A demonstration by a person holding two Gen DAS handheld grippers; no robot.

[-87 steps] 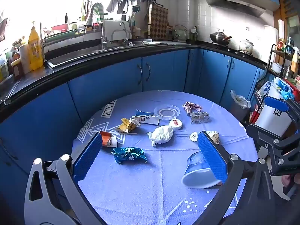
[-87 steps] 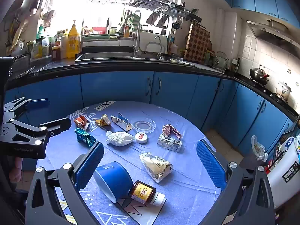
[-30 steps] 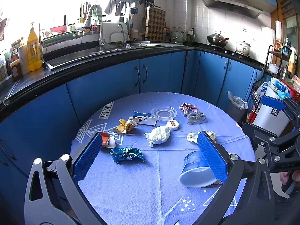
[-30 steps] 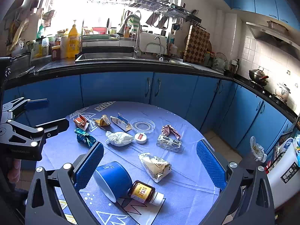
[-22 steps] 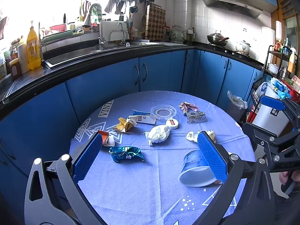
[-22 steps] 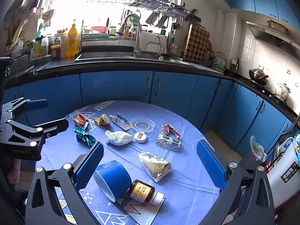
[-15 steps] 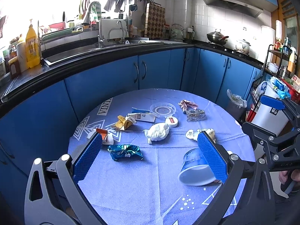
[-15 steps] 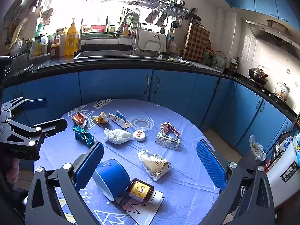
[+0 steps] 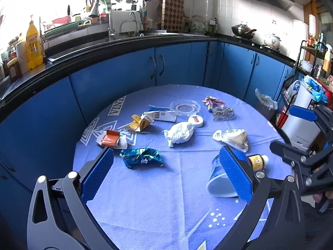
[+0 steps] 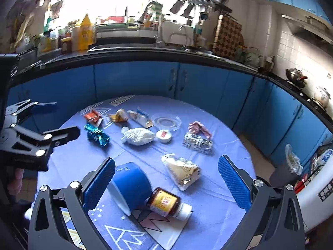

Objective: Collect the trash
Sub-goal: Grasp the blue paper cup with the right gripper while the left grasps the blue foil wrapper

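Left wrist view has our left gripper [image 9: 165,171] spread wide and empty above the round table [image 9: 145,208]; the teal foil wrapper [image 9: 141,157] lies just ahead of the left jaw and the tipped blue cup [image 9: 218,182] sits behind the right jaw. We judge both tools hang back to survey the litter. Our right gripper [image 10: 166,182] is likewise parted, holding nothing, with the cup by its left jaw and the brown bottle [image 10: 167,203] and crumpled paper bag [image 10: 183,169] between the jaws.
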